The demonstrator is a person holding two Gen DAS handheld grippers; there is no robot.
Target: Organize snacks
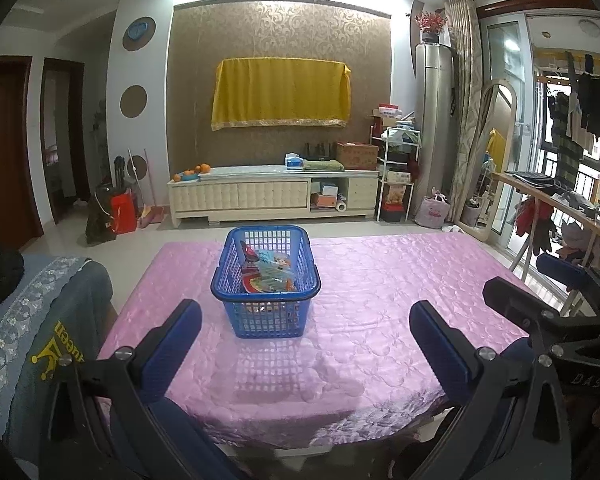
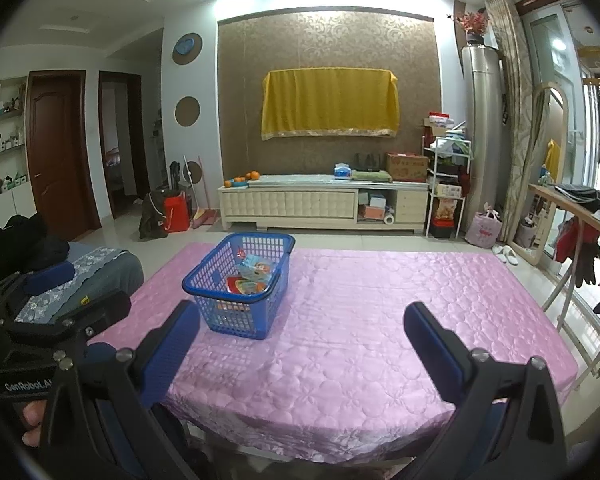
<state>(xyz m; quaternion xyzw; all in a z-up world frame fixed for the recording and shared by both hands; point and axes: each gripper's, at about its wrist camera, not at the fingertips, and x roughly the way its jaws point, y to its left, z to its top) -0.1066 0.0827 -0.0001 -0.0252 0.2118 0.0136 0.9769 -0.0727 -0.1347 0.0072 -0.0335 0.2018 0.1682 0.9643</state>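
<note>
A blue plastic basket (image 1: 266, 322) stands on the pink quilted tablecloth (image 1: 380, 288), left of the table's middle. Several colourful snack packets (image 1: 270, 274) lie inside it. The right wrist view shows the same basket (image 2: 236, 320) and its packets (image 2: 254, 276). My left gripper (image 1: 304, 320) is open, held back at the table's near edge, with the basket just beyond the gap between its fingers. My right gripper (image 2: 300, 322) is open too, over the near edge, with the basket ahead and to the left. Neither holds anything.
The other gripper's black body (image 1: 556, 320) shows at the right of the left wrist view, and likewise at the left (image 2: 32, 320) of the right one. A cloth-covered chair (image 1: 40, 320) stands left of the table. A drying rack (image 2: 580, 248) stands to the right.
</note>
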